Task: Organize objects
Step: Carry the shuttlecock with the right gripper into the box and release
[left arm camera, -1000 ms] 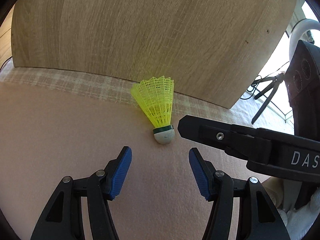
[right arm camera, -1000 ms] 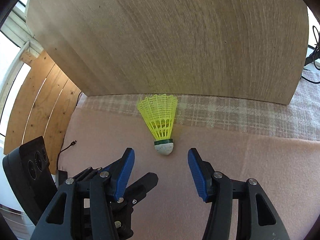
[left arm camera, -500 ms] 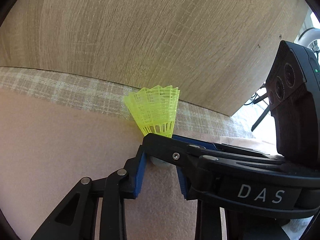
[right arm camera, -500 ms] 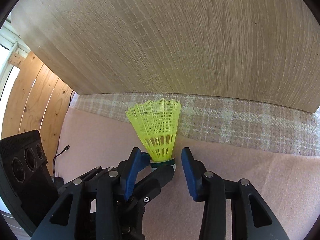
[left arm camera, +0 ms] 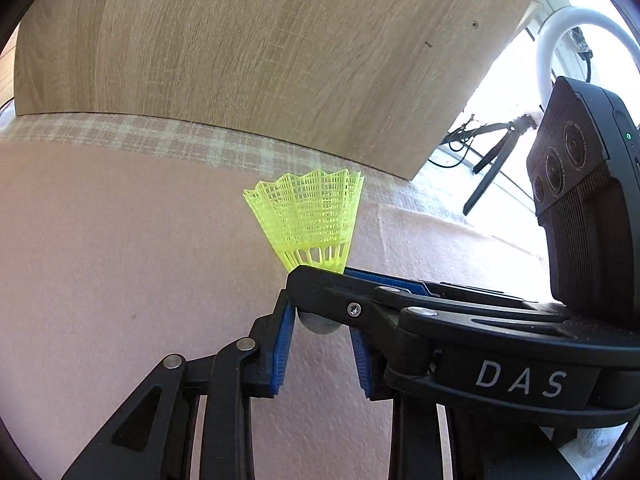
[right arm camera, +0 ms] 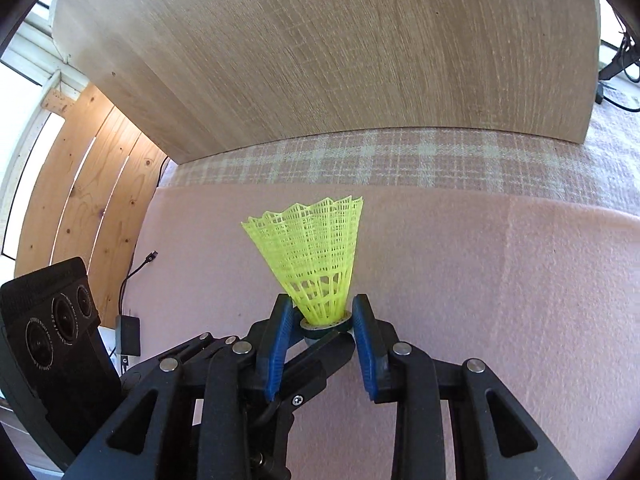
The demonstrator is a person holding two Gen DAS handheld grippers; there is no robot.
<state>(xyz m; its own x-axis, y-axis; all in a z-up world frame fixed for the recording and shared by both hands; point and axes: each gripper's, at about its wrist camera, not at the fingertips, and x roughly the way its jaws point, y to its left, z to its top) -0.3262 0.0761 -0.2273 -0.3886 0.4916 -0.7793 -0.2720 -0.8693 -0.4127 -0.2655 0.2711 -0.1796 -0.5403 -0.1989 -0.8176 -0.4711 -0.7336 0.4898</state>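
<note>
The shuttlecock (right arm camera: 312,256) is held by its rounded cork base, which sits right between the tips of both pairs of jaws. The yellow mesh skirt flares up and away from them. Its long axis is seen to run forward from the fingertips, roughly in line with the direction in which each gripper points, with the open end of the skirt farthest from the jaws.

The left gripper (left arm camera: 322,322) is clenched on the cork, with one blue pad pressed on each side of it. The right gripper (right arm camera: 323,316) is closing, and its pads are set against the dark band just above the cork, so the base is caught there too. The two pairs of jaws are crossed at that one small spot, the right pair lying over the left. Neither hand can be called nearer, since both are already on the thing.

Below the jaws a pink mat (right arm camera: 480,280) is spread. Beyond the skirt a plaid blanket (right arm camera: 400,156) and a wooden board (right arm camera: 320,60) are seen. Whether the cork touches the mat cannot be told.

The coming move is judged to depend on the shared grip. If the shuttlecock is to be carried off, one pair of jaws would have to be released first, or both hands moved as one along the upright axis, so that the light skirt is not twisted or crushed.
</note>
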